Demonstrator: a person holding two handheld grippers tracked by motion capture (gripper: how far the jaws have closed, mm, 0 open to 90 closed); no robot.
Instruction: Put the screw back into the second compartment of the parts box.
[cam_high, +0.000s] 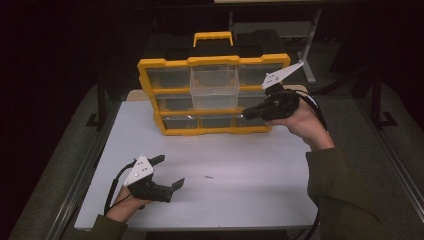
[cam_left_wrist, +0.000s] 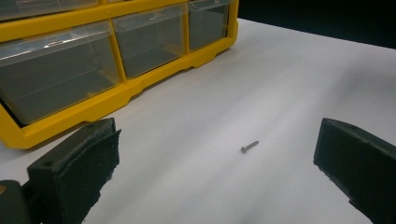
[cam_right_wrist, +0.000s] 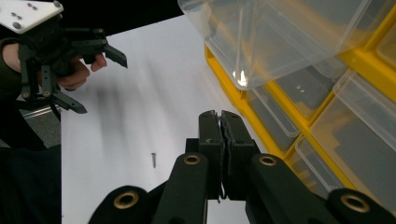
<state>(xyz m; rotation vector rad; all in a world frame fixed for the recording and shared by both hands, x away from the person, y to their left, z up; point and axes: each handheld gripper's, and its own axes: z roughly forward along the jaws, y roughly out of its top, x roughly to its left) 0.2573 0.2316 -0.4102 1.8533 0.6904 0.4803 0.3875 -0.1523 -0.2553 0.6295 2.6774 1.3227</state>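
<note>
Screw (cam_left_wrist: 249, 146) loose on the white table (cam_high: 250, 190) — yellow organizer (cam_high: 150, 64) behind.
Your left gripper (cam_high: 170, 172) gapes wide toward the screw; your right gripper (cam_right_wrist: 219, 115) is pressed closed, empty, beside the drawers.

One yellow organiser (cam_high: 214, 95), nine clear drawers; one screw (cam_left_wrist: 249, 146); two tools; one white table (cam_high: 240, 200)

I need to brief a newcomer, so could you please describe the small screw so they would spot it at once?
Start at the yellow organizer standing at the far side of the white table. In front of it, on bare tabletop just right of the left gripper, lies the screw: the only loose item there, tiny, thin and metallic.
</note>
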